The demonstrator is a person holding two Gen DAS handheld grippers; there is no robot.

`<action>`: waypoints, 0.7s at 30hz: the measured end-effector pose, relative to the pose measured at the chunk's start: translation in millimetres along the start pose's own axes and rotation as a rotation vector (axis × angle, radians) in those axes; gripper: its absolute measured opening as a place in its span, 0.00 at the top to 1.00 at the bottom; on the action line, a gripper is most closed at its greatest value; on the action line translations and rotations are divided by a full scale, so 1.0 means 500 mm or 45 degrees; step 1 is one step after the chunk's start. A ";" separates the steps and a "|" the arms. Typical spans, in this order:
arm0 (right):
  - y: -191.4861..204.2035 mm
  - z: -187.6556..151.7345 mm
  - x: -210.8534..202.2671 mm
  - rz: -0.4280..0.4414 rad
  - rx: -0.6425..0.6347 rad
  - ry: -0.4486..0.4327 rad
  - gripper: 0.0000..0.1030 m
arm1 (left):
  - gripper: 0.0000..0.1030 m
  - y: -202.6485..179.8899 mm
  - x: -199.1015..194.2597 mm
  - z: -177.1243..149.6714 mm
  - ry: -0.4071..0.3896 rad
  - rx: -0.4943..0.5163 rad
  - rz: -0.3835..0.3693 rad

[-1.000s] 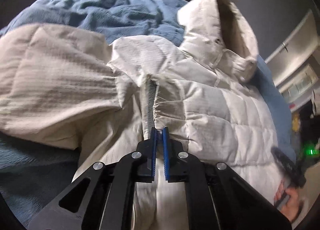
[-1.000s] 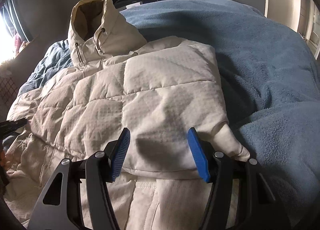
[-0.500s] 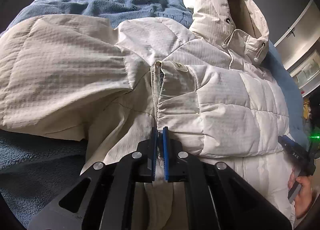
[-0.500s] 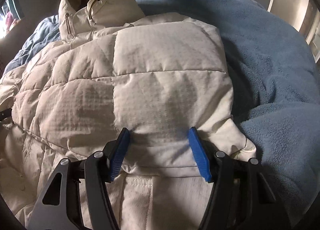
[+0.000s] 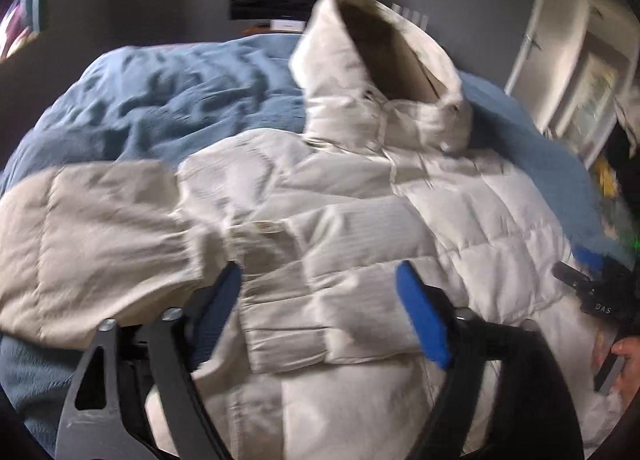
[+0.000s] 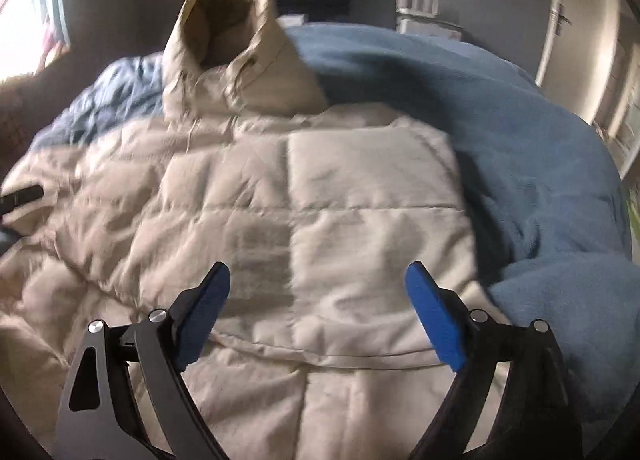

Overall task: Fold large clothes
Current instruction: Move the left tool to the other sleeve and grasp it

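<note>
A cream quilted hooded puffer jacket [image 5: 400,220] is spread front-up on a blue fleece blanket [image 5: 168,100] covering a bed, its hood [image 5: 380,72] propped upright at the far end. The left gripper [image 5: 318,308] is seen with its blue pads spread wide and nothing gripped; a sleeve cuff [image 5: 320,324] lies folded across the jacket body between the fingers. The right gripper [image 6: 318,308] is likewise wide apart and empty, held above a quilted panel [image 6: 360,220] that has been laid over the jacket's right side. Both side folds are judged to be in place, so the garment has been narrowed. The lengthwise fold, bringing hem toward hood, and the tucking of the hood are judged to remain. Motion blur softens both views, so finer seams cannot be made out
</note>
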State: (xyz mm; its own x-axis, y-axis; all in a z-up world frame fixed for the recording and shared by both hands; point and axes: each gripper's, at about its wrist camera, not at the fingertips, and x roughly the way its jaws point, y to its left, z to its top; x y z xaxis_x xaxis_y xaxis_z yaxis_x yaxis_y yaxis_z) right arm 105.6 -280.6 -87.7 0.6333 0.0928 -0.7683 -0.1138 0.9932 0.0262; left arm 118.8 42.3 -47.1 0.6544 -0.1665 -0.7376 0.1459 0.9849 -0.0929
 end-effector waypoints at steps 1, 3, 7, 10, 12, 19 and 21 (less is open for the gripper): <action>0.007 -0.001 0.009 -0.006 -0.018 0.025 0.16 | 0.18 -0.009 0.007 -0.003 0.009 0.034 0.012; 0.010 -0.004 0.049 -0.026 -0.024 0.132 0.13 | 0.17 -0.031 0.037 -0.013 0.073 0.111 0.033; -0.006 -0.013 0.091 -0.004 0.048 0.228 0.09 | 0.17 -0.031 0.110 -0.045 0.262 0.123 0.054; -0.006 -0.013 0.104 -0.006 0.040 0.246 0.08 | 0.10 -0.022 0.127 -0.054 0.285 0.114 0.051; -0.005 -0.014 0.109 0.000 0.043 0.250 0.07 | 0.08 -0.022 0.131 -0.056 0.291 0.120 0.054; -0.007 -0.013 0.101 0.016 0.056 0.213 0.07 | 0.06 -0.033 0.091 -0.056 0.215 0.118 0.081; -0.009 -0.017 0.084 0.008 0.056 0.196 0.07 | 0.06 -0.032 0.077 -0.057 0.202 0.103 0.083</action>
State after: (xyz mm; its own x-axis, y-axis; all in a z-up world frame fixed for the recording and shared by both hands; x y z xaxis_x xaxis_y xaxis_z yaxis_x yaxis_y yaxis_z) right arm 126.2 -281.6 -125.6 0.5076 0.0903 -0.8568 -0.0816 0.9951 0.0565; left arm 120.5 21.6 -93.1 0.5403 -0.0864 -0.8370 0.1704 0.9853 0.0083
